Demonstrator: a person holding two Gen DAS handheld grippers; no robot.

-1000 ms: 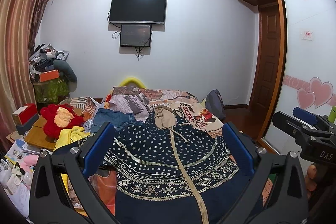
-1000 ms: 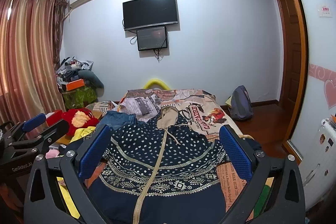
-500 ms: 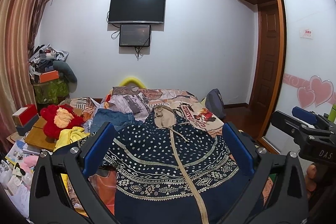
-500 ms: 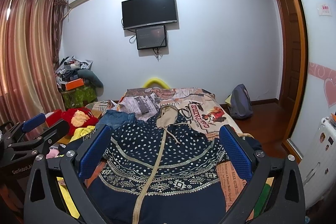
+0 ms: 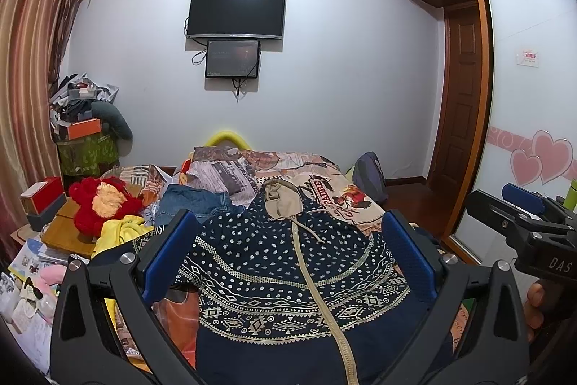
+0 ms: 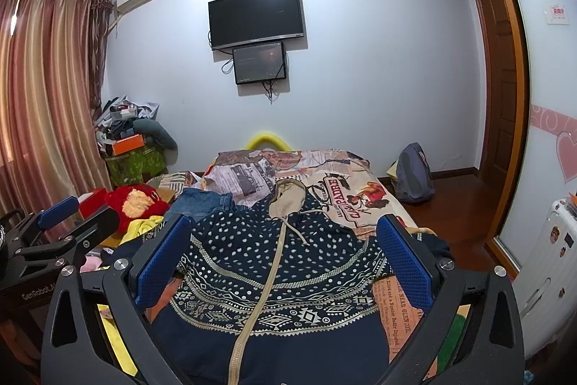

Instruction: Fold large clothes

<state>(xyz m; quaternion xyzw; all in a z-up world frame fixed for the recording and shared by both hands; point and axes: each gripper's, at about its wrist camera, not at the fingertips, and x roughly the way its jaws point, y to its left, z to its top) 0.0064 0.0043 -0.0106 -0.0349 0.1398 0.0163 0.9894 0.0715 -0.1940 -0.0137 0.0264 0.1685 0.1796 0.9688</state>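
A navy zip hoodie [image 5: 274, 273] with white dots, a patterned band and a beige hood lies spread flat on the bed, hood pointing away; it also shows in the right wrist view [image 6: 274, 262]. My left gripper [image 5: 288, 255] hovers above it, open and empty. My right gripper [image 6: 285, 255] hovers above it too, open and empty. Each gripper shows at the edge of the other's view: the right one [image 5: 523, 219], the left one [image 6: 68, 222].
The bed [image 5: 335, 193] has a printed cover. Jeans [image 5: 194, 201], a yellow garment [image 5: 122, 230] and a red plush toy [image 5: 101, 201] lie at the left. A backpack [image 6: 413, 172] sits on the floor at the right, by the wardrobe door [image 5: 523, 96].
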